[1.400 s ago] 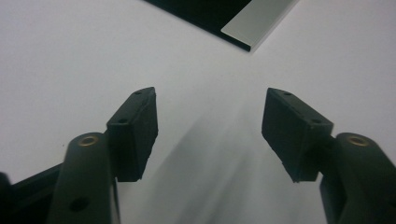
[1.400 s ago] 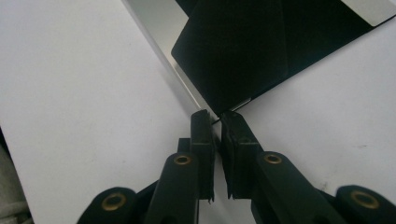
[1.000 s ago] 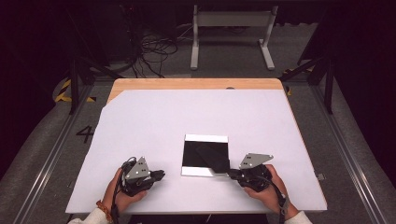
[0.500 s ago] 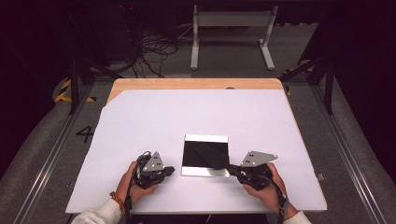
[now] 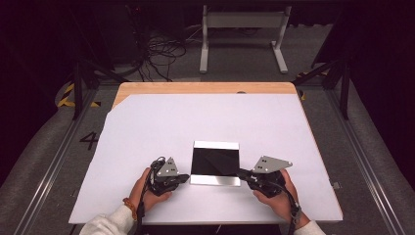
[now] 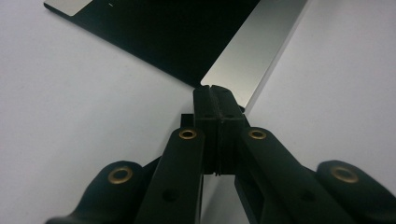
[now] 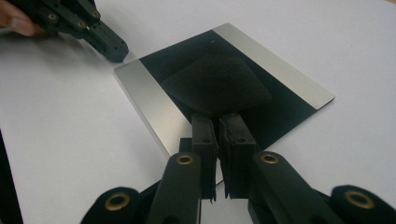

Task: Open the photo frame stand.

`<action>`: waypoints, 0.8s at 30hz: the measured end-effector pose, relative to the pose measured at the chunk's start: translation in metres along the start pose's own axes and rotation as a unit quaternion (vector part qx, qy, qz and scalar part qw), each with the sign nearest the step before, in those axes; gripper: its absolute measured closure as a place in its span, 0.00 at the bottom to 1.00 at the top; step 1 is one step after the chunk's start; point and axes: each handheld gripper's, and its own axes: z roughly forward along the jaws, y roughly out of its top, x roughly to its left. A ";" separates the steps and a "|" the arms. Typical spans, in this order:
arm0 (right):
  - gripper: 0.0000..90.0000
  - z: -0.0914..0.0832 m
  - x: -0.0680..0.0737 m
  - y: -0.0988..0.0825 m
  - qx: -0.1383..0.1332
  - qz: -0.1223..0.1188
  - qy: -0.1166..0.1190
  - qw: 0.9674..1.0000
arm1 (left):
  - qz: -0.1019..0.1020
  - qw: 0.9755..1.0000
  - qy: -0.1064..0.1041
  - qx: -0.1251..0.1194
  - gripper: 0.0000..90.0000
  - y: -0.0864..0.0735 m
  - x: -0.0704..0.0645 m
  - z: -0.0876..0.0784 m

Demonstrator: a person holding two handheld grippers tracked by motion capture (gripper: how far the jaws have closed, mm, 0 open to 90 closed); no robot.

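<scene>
While both hands rest on the near part of the desk (image 5: 147, 122), a flat square panel with a glossy black middle and a brushed silver strip along two opposite edges (image 5: 215, 163) lies between them on the white sheet that covers the wooden top. The left gripper (image 5: 185, 177) sits just beside the panel's near left corner; in the left gripper view its fingers (image 6: 205, 112) are pressed together with nothing between them, their tips right at the corner of the near silver strip, and whether they touch it cannot be told. Its fingers have just finished closing. The right gripper (image 5: 241, 172) comes in at the near right corner — its fingers (image 7: 204, 135) are drawn together too, with a thin dark slit between the pads, and their tips lie over the panel's corner, though whether they pinch its edge cannot be told.

Around the panel the white sheet is bare. Beyond the desk's far wooden edge, on the grey floor, stand a pale metal frame (image 5: 242, 29) and a tangle of black cables (image 5: 161, 54) — well apart from the work.
</scene>
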 end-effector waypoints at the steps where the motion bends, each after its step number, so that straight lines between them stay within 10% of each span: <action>1: 0.95 0.000 0.000 0.000 -0.003 0.001 -0.001 1.000 | 0.001 1.000 0.000 0.000 1.00 0.001 0.000 0.000; 24: 0.94 0.001 -0.003 0.006 -0.019 0.004 -0.003 1.000 | 0.013 1.000 -0.016 0.000 1.00 0.004 -0.007 0.004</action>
